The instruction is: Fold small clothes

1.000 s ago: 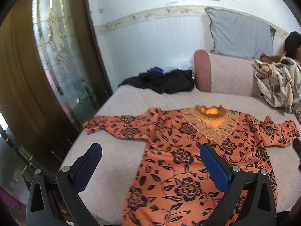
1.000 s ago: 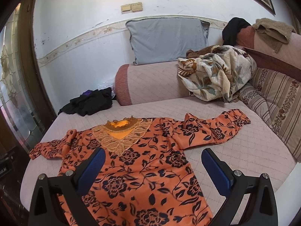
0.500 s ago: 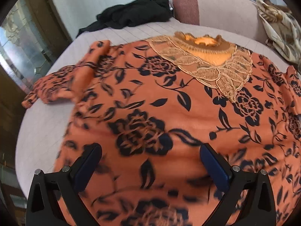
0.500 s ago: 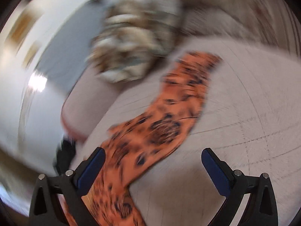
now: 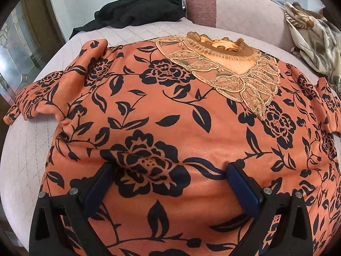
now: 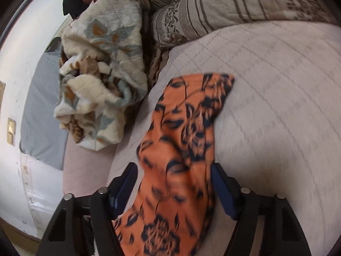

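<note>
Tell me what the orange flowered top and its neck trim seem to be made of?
Orange flowered top: looks like a soft, matte knit or fleecy fabric, since it drapes limply and shows no sheen; the black roses look printed. Neck trim: looks like stitched lace or embroidery, with corded leaf outlines and see-through panels. The exact fibres cannot be told.

Pale quilted bed under spread orange floral top, black garment, crumpled floral blanket.
</note>
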